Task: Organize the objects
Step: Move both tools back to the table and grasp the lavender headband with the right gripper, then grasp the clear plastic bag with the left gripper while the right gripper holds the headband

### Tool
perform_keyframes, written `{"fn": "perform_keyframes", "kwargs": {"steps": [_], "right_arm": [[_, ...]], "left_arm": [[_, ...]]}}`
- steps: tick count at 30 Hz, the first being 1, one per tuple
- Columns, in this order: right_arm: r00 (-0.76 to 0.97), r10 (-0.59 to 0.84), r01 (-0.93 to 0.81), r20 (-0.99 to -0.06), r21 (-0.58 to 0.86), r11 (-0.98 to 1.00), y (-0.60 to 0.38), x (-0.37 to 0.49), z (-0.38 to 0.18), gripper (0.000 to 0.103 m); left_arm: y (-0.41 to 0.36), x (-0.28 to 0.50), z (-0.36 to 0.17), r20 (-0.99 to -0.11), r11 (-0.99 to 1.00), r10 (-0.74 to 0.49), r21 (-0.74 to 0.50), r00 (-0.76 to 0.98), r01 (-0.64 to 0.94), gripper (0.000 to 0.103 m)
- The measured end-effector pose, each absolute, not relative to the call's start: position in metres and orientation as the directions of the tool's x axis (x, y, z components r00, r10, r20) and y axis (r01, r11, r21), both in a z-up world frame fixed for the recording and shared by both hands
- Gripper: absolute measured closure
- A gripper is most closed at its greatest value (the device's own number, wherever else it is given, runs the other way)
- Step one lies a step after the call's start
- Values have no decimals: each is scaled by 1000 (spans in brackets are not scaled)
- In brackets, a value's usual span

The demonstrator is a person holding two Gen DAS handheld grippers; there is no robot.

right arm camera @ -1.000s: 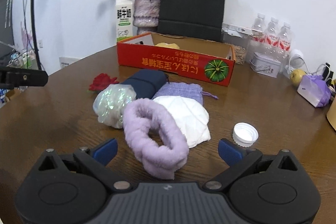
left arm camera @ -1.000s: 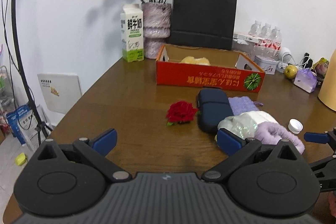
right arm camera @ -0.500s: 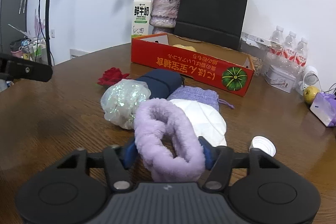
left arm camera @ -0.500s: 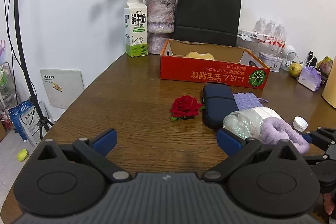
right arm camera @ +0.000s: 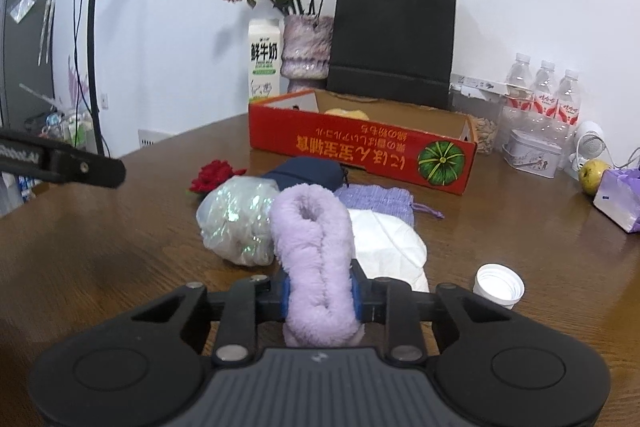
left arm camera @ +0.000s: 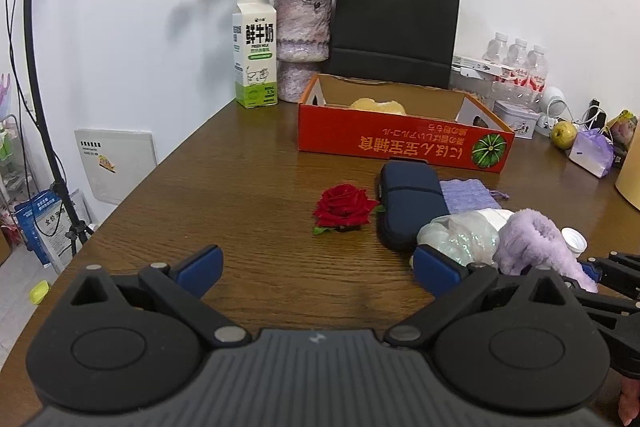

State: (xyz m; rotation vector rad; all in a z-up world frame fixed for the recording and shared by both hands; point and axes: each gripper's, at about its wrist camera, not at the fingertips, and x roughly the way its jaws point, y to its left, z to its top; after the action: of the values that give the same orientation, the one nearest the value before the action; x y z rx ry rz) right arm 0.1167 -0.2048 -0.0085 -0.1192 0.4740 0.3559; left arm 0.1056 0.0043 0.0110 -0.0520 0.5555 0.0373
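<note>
Both right claw (right arm camera: 320, 293) pads, closing, squeeze the purple headband (right arm camera: 314, 243), hiding them; left claw (left arm camera: 316, 263) gapes.

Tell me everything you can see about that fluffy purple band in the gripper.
The fluffy lilac plush headband is a closed loop of soft pile, squeezed into a narrow, elongated shape with a small opening at its far end. The right gripper is closing on its near end, blue pads pressing both sides. It stretches away from the gripper, leaning against the iridescent crinkled plastic bundle on one side and the white quilted pad on the other, above the brown wooden table.
</note>
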Motion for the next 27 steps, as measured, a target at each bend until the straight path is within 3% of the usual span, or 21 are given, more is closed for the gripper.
{"fn": "perform_keyframes", "kwargs": {"steps": [11, 27], "right_arm": [[888, 246, -255, -388, 31, 967, -235, 117, -1, 78], [909, 157, -152, -385, 43, 987, -278, 118, -4, 78]], "left_arm": [[-40, 124, 4, -544, 999, -52, -35, 838, 39, 0], [-110, 130, -23, -618, 968, -226, -54, 753, 246, 0]]}}
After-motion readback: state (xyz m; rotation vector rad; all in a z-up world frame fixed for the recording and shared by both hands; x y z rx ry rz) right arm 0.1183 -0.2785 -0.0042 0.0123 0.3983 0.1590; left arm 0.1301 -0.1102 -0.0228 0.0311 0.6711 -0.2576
